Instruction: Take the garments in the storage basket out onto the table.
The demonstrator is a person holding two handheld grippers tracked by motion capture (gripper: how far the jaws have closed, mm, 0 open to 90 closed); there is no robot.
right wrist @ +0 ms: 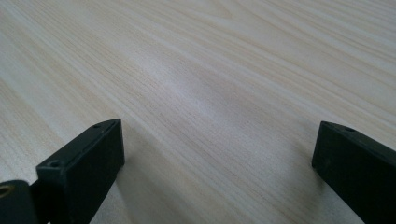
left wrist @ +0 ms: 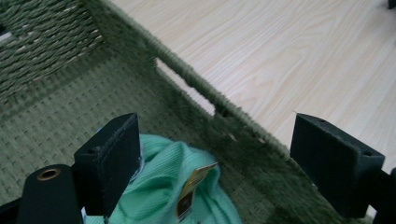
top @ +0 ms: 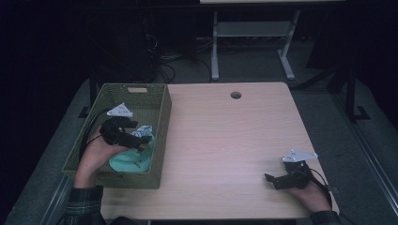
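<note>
A green woven basket [top: 162, 126] stands on the left of the wooden table [top: 225, 140]. Inside it lies a mint-green garment [top: 131, 160] with a small yellow tag [left wrist: 194, 186]. My left gripper [top: 141, 139] hovers inside the basket, just above the garment [left wrist: 159, 186], jaws wide apart and holding nothing; the basket's right wall [left wrist: 210, 107] runs between them in the left gripper view. My right gripper [top: 272, 179] rests low over the bare tabletop [right wrist: 210, 93] at the front right, open and empty.
The table has a round cable hole [top: 235, 95] near its far edge. Beyond it stand a white desk frame [top: 253, 37] and tangled cables [top: 164, 61] on the dark floor. Bare wood stretches between basket and right gripper.
</note>
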